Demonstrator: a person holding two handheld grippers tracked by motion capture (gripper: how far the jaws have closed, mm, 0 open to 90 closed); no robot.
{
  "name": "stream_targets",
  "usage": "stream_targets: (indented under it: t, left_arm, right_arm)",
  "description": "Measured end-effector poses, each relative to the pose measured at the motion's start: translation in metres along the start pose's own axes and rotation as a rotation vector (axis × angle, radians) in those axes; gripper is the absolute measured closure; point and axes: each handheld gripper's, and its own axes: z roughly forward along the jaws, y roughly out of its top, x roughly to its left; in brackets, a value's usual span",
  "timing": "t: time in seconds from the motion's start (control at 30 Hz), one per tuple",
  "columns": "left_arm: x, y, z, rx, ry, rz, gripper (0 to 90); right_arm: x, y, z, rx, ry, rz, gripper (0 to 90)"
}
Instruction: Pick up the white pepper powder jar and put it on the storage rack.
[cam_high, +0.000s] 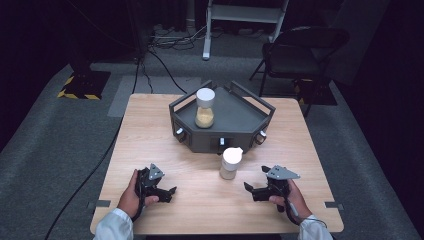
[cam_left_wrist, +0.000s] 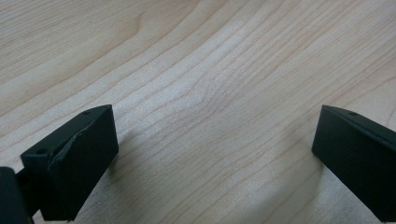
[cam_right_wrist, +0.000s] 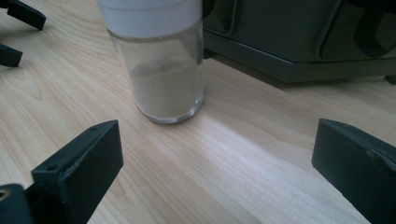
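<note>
The wooden table (cam_high: 150, 130) is carrying a dark grey angular tray (cam_high: 235, 122) at its far middle, with one white-capped jar of yellowish powder (cam_high: 204, 108) standing inside it at the left. A second white-capped jar (cam_high: 230, 163), part full of pale powder, is standing upright on the bare wood just in front of the tray. The right gripper (cam_high: 248, 188) is resting near it, to its right, jaws spread wide and aiming at it. The left gripper (cam_high: 172, 190) is waiting at the near left, jaws likewise apart over bare wood. I would say the right should be sliding in level, straddling the glass below the cap, and closing gently so the jar is not tipping.
</note>
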Motion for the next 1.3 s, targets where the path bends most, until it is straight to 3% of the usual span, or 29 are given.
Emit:
stream_targets:
  t: [1.3]
  left_arm:
    - [0.0, 0.0, 0.0, 0.0, -0.001, -0.002, 0.0]
  right_arm:
    - [0.017, 0.027, 0.051, -0.035, 0.053, 0.009, 1.8]
